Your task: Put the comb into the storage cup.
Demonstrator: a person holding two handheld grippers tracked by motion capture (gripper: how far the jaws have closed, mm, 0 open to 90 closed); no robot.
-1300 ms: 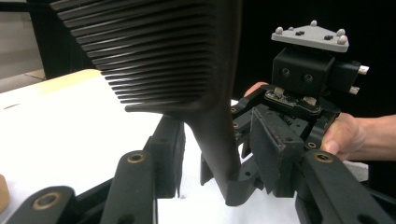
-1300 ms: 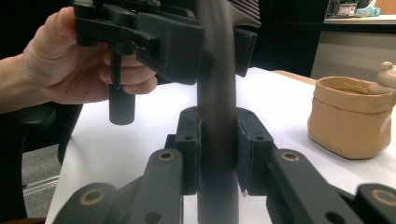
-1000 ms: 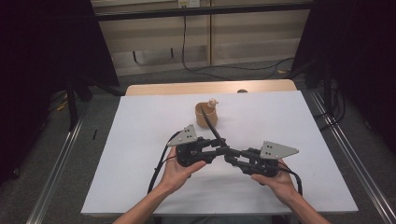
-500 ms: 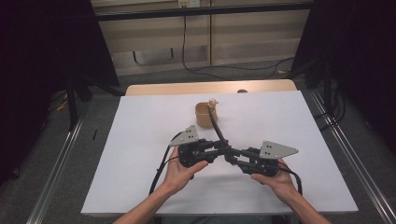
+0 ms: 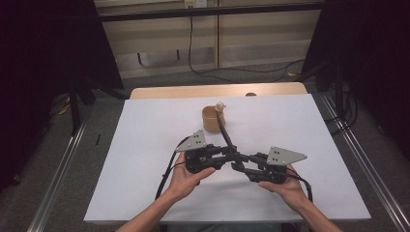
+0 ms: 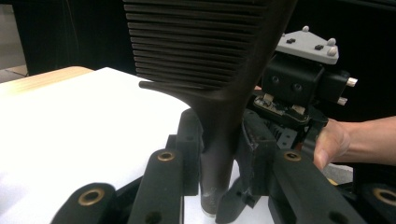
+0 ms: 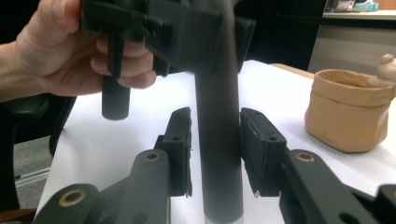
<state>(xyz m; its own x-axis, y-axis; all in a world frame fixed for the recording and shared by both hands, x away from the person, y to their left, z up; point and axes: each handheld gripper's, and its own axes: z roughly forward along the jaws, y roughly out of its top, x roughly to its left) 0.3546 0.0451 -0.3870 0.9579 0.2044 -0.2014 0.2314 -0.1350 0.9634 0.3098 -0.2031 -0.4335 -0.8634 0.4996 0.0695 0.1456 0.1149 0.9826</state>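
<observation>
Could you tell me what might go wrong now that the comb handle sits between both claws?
1. The left claw is clamped on the comb handle, but the right claw stands open around it with gaps either side; releasing the left first could drop the comb.
2. The comb's far end lies by the brown pot; swinging it might tip the pot.
3. The two claws nearly meet in the high view, so they could knock together.
</observation>
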